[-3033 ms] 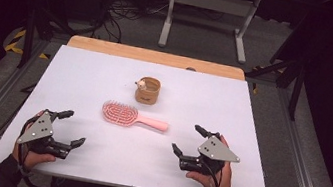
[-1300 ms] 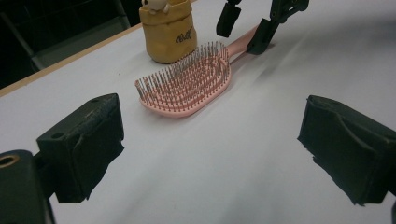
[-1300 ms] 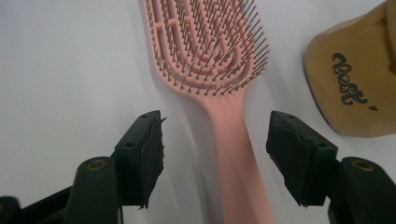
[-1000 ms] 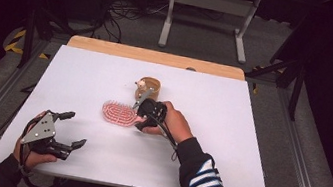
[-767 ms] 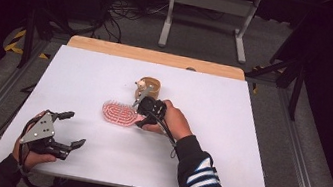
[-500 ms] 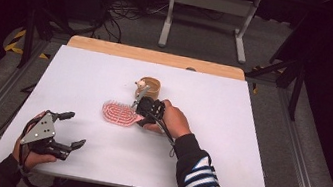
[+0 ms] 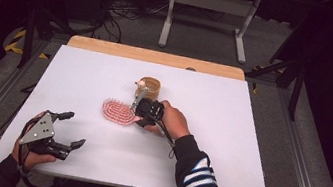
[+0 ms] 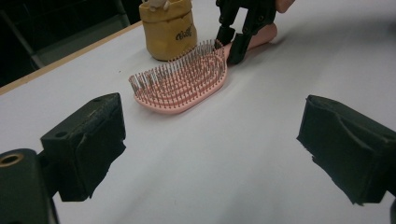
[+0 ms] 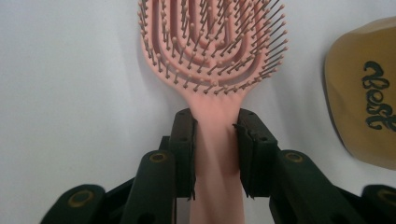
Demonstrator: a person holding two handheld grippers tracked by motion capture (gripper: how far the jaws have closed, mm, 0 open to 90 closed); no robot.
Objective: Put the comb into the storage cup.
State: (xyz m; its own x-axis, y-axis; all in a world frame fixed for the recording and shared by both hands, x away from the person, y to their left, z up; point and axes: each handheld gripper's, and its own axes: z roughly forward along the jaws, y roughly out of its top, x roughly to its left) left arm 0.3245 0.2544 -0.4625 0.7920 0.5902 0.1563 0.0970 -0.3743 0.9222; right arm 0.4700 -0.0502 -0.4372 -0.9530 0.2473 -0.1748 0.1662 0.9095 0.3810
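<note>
A pink hairbrush (image 7: 118, 112) lies bristles up on the white table (image 7: 248, 137), just in front of a small tan cup (image 7: 148, 87). My right gripper (image 7: 145, 112) has just been closing and is now shut on the brush's handle (image 9: 215, 158), both pads pressing its sides right behind the bristle head (image 9: 212, 42). The left gripper view has the same brush (image 8: 182, 83) and the right gripper (image 8: 243, 32) on its handle. My left gripper (image 7: 70, 129) rests near the table's front left corner, open, with nothing between its pads (image 8: 86, 140).
The tan cup (image 8: 168, 25) carries dark lettering and stands close behind the brush head; it is at the right edge in the right gripper view (image 9: 366, 88). A wooden strip (image 7: 155, 56) runs along the table's far edge. Dark floor and metal stands lie beyond.
The right hand has edged slightly toward the brush head over the handle, and its jaws have drawn in around the handle. The left hand has stayed where it was.
</note>
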